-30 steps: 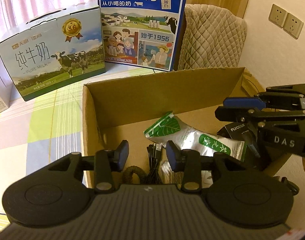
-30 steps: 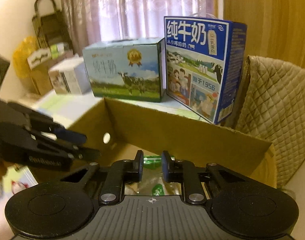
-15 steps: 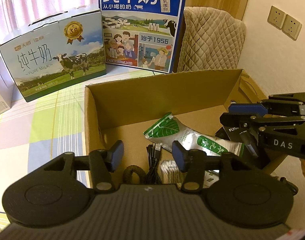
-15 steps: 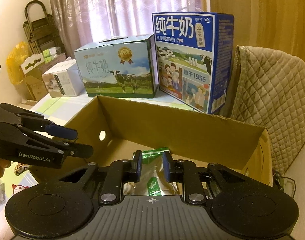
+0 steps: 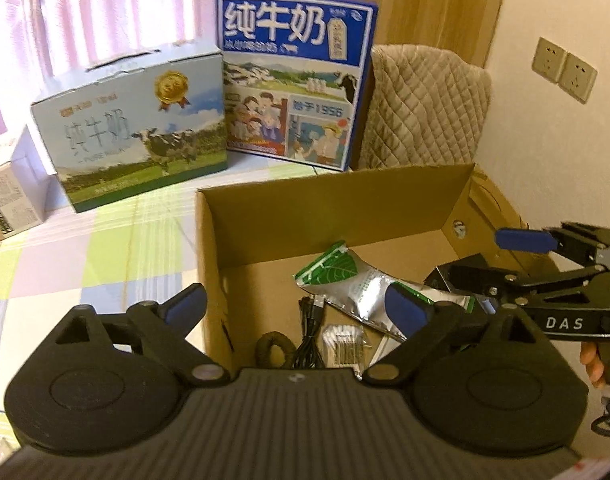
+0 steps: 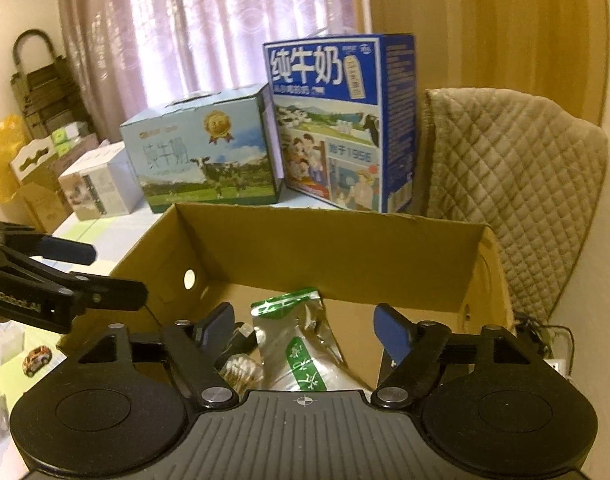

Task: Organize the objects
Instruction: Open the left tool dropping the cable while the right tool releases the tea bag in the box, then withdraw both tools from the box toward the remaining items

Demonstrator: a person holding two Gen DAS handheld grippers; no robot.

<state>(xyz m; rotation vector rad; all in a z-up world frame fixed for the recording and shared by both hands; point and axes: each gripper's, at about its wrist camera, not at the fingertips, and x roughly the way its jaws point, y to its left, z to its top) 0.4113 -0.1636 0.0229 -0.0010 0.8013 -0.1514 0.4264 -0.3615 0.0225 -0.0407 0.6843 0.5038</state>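
The black left gripper with blue-padded fingers is spread wide, holding nothing. The matching black right gripper likewise gapes wide, empty, level beside it.

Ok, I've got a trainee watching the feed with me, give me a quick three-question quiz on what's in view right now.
1. True or false: the left gripper has its jaws closed on the silver and green pouch.
2. Which lies nearest the black cable in the cardboard box: A) toy car, B) cotton swab pack, C) wall socket?
3. Fill in: behind the box stand two ___ cartons.

Key: 1 false, both grippers are open and empty. 2 B. 3 milk.
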